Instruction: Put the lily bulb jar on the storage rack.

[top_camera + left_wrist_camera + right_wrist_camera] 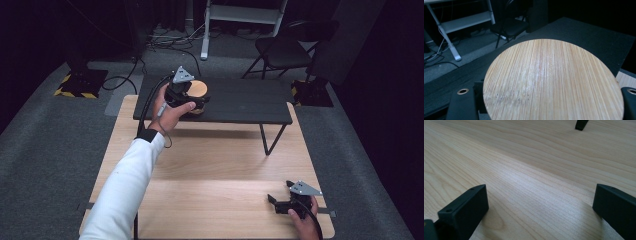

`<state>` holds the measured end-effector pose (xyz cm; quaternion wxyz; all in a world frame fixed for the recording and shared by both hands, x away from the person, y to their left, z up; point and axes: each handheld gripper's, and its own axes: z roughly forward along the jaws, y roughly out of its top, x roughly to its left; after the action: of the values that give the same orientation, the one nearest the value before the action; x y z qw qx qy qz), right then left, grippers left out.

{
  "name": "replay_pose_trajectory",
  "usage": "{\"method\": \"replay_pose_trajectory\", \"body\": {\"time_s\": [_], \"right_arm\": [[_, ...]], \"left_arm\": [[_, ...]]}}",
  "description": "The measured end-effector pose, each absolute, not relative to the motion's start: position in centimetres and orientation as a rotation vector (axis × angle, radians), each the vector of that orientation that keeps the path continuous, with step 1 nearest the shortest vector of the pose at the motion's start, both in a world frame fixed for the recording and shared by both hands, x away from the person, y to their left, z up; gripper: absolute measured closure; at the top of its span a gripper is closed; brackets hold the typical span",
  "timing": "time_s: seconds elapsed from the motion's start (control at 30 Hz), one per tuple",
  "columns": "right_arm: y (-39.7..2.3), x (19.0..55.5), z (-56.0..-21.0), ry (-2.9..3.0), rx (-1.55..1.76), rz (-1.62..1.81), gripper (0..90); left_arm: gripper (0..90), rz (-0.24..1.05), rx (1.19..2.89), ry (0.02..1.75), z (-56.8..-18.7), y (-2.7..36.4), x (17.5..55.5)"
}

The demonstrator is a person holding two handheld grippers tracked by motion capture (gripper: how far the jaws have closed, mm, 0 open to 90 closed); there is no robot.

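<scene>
Left gripper (192,100): jaws stand on either side of the round bamboo disc (552,82), one black pad at each edge in the left gripper view. Contact looks likely, but I cannot tell from these frames whether they are truly clamped on it or just bracketing it. From the high view the disc (197,89) sits at the near-left part of the small black table (240,102), with my left hand (170,112) reaching up to it, white sleeve (127,190) stretched across the wooden tabletop (215,165).

Right gripper (280,204): jaws apart, nothing between them, resting low over the wooden tabletop at the near-right corner. The right gripper view has bare wood grain and one black table leg (581,124) far off.

Step in hand, as I judge it: the grasp of the disc on the black table, about to lift or just set down.

Next move calls for: confirming firm grip across the disc's width, then raising it level so the flat piece does not pivot out between the pads. Right gripper idle; keep it parked.
</scene>
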<state>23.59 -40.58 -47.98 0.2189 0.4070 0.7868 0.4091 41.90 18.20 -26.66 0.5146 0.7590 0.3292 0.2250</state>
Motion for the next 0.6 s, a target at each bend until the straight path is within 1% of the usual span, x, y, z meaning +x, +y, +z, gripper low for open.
{"method": "replay_pose_trajectory", "body": {"time_s": [0.13,0.17,0.2,0.23,0.3,0.37,0.47,0.53,0.6], "right_arm": [[-40.6,23.6,-48.0,2.177,1.126,1.132,0.0],[-40.6,23.6,-48.0,2.177,1.127,1.132,0.0],[-40.6,23.6,-48.0,2.177,1.126,1.133,0.0],[-40.6,23.6,-48.0,2.177,1.127,1.133,0.0],[-40.6,23.6,-48.0,2.177,1.127,1.133,0.0],[-40.6,23.6,-48.0,2.177,1.126,1.133,0.0],[-40.6,23.6,-48.0,2.177,1.126,1.133,0.0],[-40.6,23.6,-48.0,2.177,1.129,1.133,0.0],[-40.6,23.6,-48.0,2.177,1.128,1.133,0.0]], "left_arm": [[24.8,0.503,1.79,0.792,-27.4,18.7,42.2],[19.4,0.474,1.798,0.804,-27.3,18.8,42.5],[10.5,0.493,1.796,0.822,-27.3,18.5,42.2],[5.1,0.504,1.795,0.821,-27.4,18.5,42.0],[5.0,0.494,1.785,0.814,-27.4,18.8,41.8],[1.2,0.531,1.756,0.825,-27.2,18.9,40.9],[0.8,0.554,1.726,0.834,-26.7,19.6,39.7],[0.7,0.541,1.715,0.828,-26.3,20.3,39.2],[0.5,0.579,1.724,0.817,-25.7,20.6,38.0]]}}
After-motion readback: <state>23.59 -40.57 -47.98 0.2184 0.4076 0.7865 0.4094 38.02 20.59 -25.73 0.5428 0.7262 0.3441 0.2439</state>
